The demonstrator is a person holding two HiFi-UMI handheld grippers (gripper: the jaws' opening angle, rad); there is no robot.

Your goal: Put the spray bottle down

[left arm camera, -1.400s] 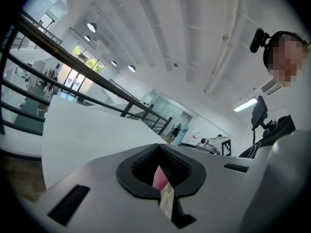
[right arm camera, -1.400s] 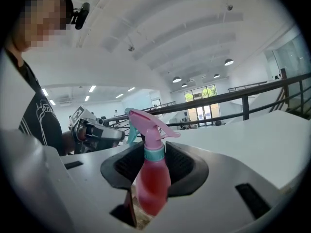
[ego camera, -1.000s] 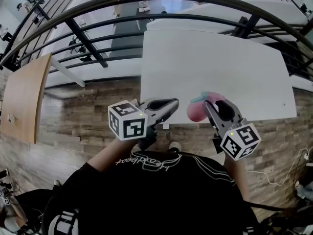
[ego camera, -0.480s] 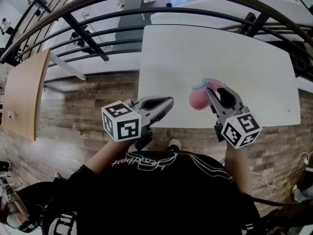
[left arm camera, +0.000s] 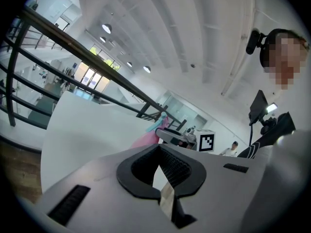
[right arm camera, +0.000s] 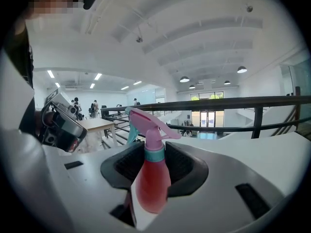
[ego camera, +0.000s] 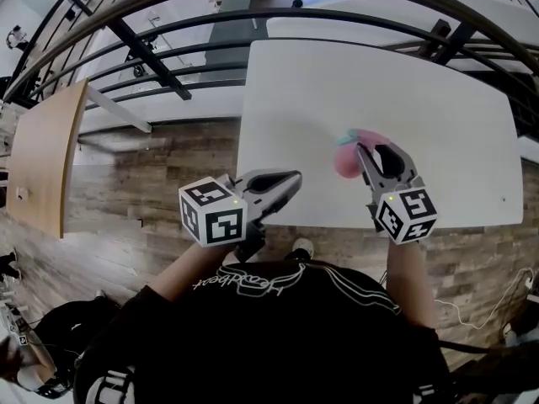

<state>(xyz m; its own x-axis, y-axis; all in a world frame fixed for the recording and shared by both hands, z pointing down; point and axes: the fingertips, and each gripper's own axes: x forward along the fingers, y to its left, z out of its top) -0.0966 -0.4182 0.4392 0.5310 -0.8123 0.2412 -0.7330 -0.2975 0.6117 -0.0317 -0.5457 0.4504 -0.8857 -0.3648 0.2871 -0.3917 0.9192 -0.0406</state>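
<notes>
A pink spray bottle (ego camera: 345, 160) with a teal collar and trigger is clamped at its neck and shoulder in my right gripper (ego camera: 379, 151), which is shut on it. It hangs over the near part of the white table (ego camera: 379, 74). In the right gripper view the bottle (right arm camera: 151, 178) stands upright between the black pads. Whether its base touches the table I cannot tell. My left gripper (ego camera: 290, 179) hovers at the table's front left edge with its jaws together and nothing in them. The left gripper view shows the bottle (left arm camera: 146, 139) off to its right.
A black metal railing (ego camera: 253, 19) curves behind the table. A wooden tabletop (ego camera: 42, 158) stands at the far left over the wood-plank floor (ego camera: 152, 175). The person's dark shirt (ego camera: 278, 326) fills the bottom of the head view.
My right gripper has carried the bottle from the table's front edge further in over the tabletop. The left gripper has edged forward and down a little.
</notes>
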